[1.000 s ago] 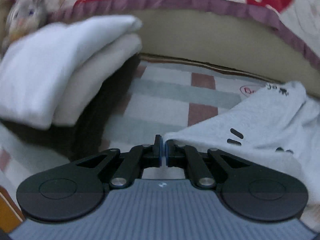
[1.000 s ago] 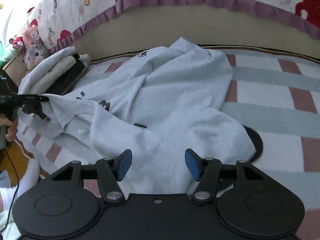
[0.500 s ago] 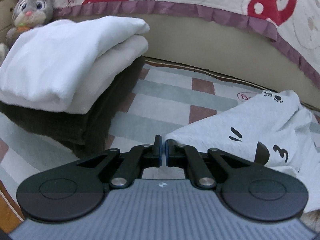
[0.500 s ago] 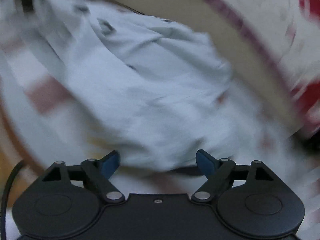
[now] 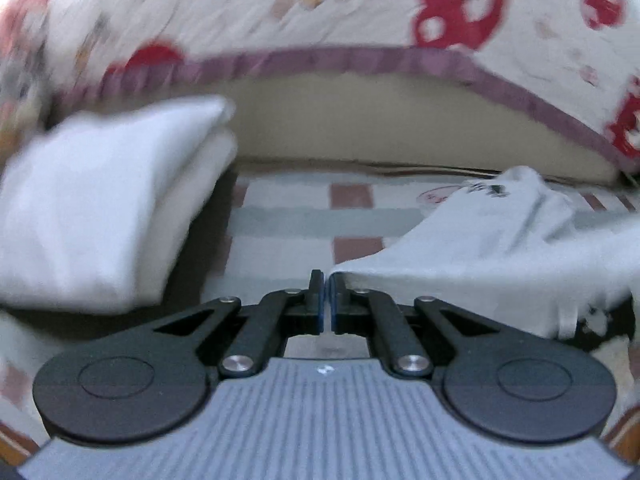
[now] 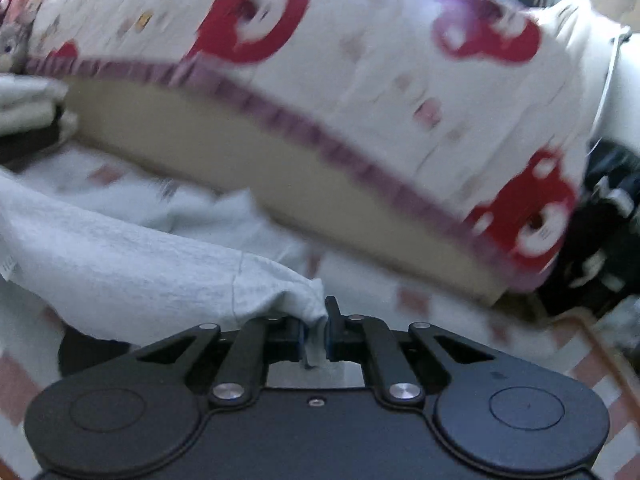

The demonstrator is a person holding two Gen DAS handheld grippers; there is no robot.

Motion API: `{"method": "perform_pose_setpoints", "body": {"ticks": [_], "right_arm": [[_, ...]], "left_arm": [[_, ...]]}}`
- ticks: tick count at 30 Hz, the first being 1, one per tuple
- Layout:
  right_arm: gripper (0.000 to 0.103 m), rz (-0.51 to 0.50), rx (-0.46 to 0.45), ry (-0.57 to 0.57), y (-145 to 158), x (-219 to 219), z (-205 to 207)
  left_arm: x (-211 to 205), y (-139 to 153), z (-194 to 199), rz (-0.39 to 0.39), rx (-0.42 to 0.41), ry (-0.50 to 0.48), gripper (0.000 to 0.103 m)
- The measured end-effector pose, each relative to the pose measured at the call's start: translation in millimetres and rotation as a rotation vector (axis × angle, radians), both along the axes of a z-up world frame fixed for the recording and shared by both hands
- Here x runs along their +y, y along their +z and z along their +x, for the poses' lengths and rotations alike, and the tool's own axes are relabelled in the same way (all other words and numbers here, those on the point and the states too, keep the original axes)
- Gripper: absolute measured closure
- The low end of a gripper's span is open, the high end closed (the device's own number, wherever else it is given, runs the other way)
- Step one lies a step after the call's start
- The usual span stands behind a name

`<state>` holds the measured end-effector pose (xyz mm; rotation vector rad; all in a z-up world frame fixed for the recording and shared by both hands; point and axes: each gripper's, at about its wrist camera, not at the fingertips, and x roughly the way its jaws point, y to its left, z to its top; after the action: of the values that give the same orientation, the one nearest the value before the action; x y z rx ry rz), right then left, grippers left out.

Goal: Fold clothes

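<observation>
Since a second before, the right gripper point(image 6: 317, 330) had gone from wide open to closing on a fold of the grey garment point(image 6: 120, 268), cloth between its pads. The left gripper point(image 5: 325, 300) was clamped on the garment's edge above the checked bed point(image 5: 288, 216).

The right gripper point(image 6: 316, 334), open a second ago, is now being closed on a bunched edge of the grey garment point(image 6: 132, 276) at lower centre; that cloth is now lifted off the checked cover point(image 6: 436, 312).
</observation>
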<state>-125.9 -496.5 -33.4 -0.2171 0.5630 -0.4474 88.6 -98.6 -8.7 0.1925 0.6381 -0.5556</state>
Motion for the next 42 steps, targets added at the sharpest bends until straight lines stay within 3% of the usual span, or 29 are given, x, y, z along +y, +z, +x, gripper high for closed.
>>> {"method": "perform_pose_setpoints", "body": {"ticks": [4,7,8,11,13,15,18,21,24,27,29,31,34,36,38,39,42], "right_arm": [[0.095,0.018,-0.109,-0.009,72,-22,-18],[0.095,0.081,-0.190,-0.010,109,-38,-44],[0.095,0.095,-0.188,-0.008,111,-42,-52],[0.096,0.096,-0.115,-0.017,97,-48,-67],[0.096,0.061,-0.003,-0.066,66,-54,-65],[0.096,0.044,0.091,-0.111,32,-62,-60],[0.096,0.071,0.161,-0.155,-7,-74,-50],[0.096,0.085,0.224,-0.191,-25,-88,-39],[0.095,0.093,0.275,-0.204,-30,-99,-31],[0.095,0.110,0.281,-0.208,-27,-103,-29],[0.095,0.130,0.249,-0.216,-23,-104,-29],[0.095,0.207,0.126,-0.251,-15,-109,-34],[0.095,0.311,-0.052,-0.303,-5,-115,-42],[0.095,0.326,-0.056,-0.311,-7,-114,-40],[0.095,0.329,-0.046,-0.309,-9,-114,-37],[0.095,0.319,-0.038,-0.300,-10,-113,-34],[0.095,0.322,-0.040,-0.290,-15,-117,-24]], "left_arm": [[3,83,-16,0.051,-0.085,-0.118,0.103],[31,160,-18,-0.053,-0.105,-0.128,0.103],[38,175,-18,-0.072,-0.090,-0.138,0.103],[36,186,-21,0.035,-0.080,-0.215,0.102],[22,167,-17,0.144,-0.048,-0.286,0.099],[-3,127,-13,0.244,0.001,-0.384,0.099],[-39,60,-12,0.358,0.070,-0.543,0.098],[-66,-7,-22,0.434,0.088,-0.738,0.096],[-81,-58,-38,0.492,0.090,-0.862,0.088],[-91,-92,-55,0.529,0.078,-0.982,0.074],[-96,-105,-67,0.532,0.056,-1.059,0.072],[-103,-111,-75,0.519,0.063,-1.130,0.072],[-115,-118,-84,0.503,0.044,-1.120,0.061],[-122,-127,-86,0.501,0.020,-1.083,0.047],[-129,-140,-87,0.529,-0.008,-1.044,0.046],[-132,-147,-87,0.551,-0.019,-1.025,0.041],[-135,-147,-84,0.521,-0.012,-0.976,0.030]]}}
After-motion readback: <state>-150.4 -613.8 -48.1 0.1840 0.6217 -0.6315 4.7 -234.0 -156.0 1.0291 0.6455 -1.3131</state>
